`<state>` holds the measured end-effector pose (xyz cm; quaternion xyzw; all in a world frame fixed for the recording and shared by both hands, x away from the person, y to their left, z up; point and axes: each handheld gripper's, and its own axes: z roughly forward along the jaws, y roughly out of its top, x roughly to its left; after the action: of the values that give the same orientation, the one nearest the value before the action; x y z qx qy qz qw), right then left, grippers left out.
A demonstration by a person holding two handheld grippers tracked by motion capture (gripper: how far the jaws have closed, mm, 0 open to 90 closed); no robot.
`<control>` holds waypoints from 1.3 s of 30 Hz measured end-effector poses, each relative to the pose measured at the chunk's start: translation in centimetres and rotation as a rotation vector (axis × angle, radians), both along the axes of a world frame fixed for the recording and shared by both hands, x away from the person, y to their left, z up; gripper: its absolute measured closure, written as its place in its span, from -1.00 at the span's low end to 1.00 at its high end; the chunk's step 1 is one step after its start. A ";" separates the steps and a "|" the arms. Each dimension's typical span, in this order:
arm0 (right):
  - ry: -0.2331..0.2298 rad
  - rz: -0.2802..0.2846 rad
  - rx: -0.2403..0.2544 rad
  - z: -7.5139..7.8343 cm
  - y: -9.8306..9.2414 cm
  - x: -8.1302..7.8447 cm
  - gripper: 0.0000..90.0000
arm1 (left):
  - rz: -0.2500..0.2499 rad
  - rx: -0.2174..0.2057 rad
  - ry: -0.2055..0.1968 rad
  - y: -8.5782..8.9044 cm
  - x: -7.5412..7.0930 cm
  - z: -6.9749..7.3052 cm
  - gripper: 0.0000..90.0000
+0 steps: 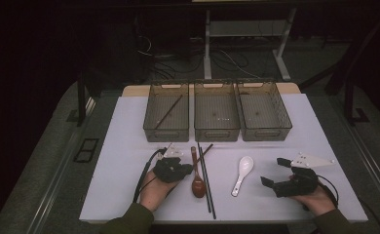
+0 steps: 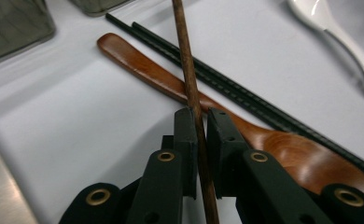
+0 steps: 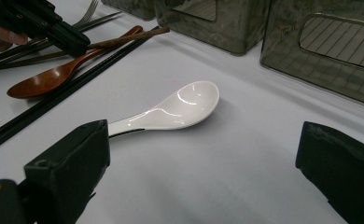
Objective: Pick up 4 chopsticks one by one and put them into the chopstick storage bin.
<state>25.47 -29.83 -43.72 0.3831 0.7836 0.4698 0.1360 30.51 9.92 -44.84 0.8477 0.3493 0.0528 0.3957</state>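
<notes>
My left gripper [image 2: 198, 116] is shut on a brown wooden chopstick [image 2: 189, 70], which runs up between its pads. Under it lie a brown wooden spoon [image 2: 147, 70] and a pair of black chopsticks [image 2: 245, 98]. From above, the left gripper [image 1: 185, 168] sits beside the wooden spoon [image 1: 198, 185], with the brown chopstick [image 1: 205, 152] slanting toward the baskets. My right gripper [image 3: 203, 149] stands open on the table, its jaws wide apart just short of the white ceramic spoon [image 3: 180, 107]. From above, the right gripper [image 1: 274, 171] is to the right of that spoon [image 1: 241, 173].
Three wire-mesh baskets stand in a row at the back of the white table [image 1: 120, 146]: left [image 1: 166, 118], middle [image 1: 216, 117], right [image 1: 263, 117]. A brown chopstick [image 1: 168, 111] lies in the left basket. The black chopsticks [image 1: 206, 185] reach toward the front edge.
</notes>
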 end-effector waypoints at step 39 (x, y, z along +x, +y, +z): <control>-0.005 0.003 0.002 0.0 0.0 0.0 -0.94 | -0.056 -0.129 -0.125 2.4 0.3 4.3 0.86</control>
<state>25.45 -29.86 -43.67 0.3809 0.7832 0.4719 0.1369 30.84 12.28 -40.55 0.8248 0.3029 0.0720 0.4720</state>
